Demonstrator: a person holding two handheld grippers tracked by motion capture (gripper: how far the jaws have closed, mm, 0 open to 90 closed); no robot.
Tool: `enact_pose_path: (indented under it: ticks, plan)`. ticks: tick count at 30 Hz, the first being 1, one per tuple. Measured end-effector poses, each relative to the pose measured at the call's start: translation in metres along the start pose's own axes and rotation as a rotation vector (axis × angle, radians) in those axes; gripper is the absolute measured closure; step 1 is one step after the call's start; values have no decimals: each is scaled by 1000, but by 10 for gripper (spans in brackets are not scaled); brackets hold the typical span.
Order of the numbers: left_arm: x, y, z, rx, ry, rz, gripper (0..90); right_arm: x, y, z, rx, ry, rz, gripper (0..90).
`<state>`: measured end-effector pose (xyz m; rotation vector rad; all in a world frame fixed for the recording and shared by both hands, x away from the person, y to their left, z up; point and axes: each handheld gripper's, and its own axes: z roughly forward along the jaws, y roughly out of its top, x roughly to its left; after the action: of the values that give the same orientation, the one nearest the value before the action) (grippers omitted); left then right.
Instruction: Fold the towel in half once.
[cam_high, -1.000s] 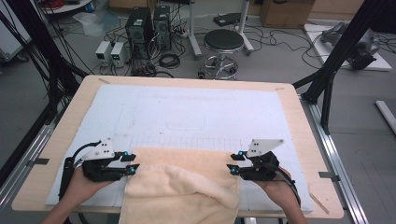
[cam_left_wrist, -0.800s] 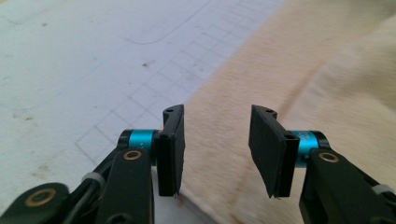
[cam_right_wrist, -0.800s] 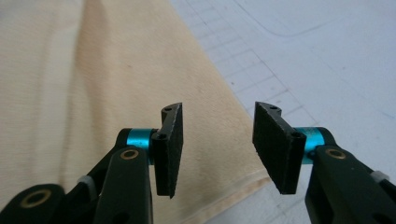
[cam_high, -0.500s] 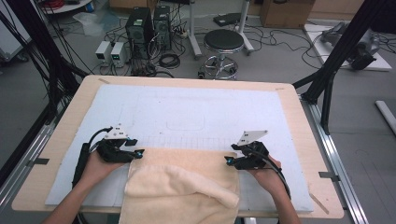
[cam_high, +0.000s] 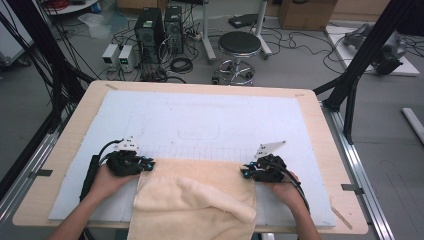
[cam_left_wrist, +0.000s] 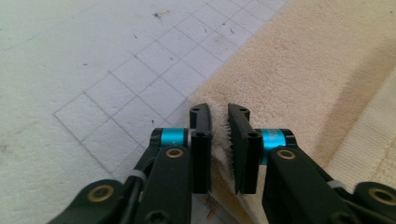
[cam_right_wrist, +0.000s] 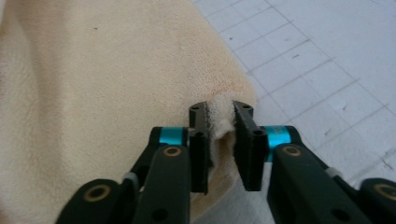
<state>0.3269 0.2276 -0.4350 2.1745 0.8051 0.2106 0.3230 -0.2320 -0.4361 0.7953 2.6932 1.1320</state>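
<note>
Left gripper (cam_high: 148, 164) sits at the near left of the table (cam_high: 70, 130), its jaws just closed and now clamped on the far left corner of a cream towel (cam_high: 195, 200). That towel lies on the white gridded mat (cam_high: 200, 120) at the near edge, partly folded over itself, stretched between both tools. Right gripper (cam_high: 244, 172), held in the person's right hand (cam_high: 282, 192), has likewise just closed and pinches the towel's far right corner.

I could read no text, label, brand or number anywhere: the mat (cam_high: 215, 120) under my towel (cam_high: 195, 200) carried only a printed grid, without any lettering.
</note>
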Motion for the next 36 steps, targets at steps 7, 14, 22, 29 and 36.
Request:
enact_pose_path:
  ticks: [7, 14, 22, 29, 36]
  plan:
    - [16, 23, 3, -46, 75, -39, 853, -9, 14, -1, 15, -47, -18, 833]
    - [54, 91, 6, -79, 239, -72, 855, -58, 68, 0, 5, -170, 11, 837]
    - [75, 126, 12, -125, 332, -92, 754, -98, 118, -16, -77, -283, 52, 748]
    - [72, 101, 19, -72, 236, -88, 571, -97, 94, -6, -49, -237, 82, 569]
    - [50, 72, 9, -107, 151, -30, 563, -66, 74, -12, -74, -176, 23, 544]
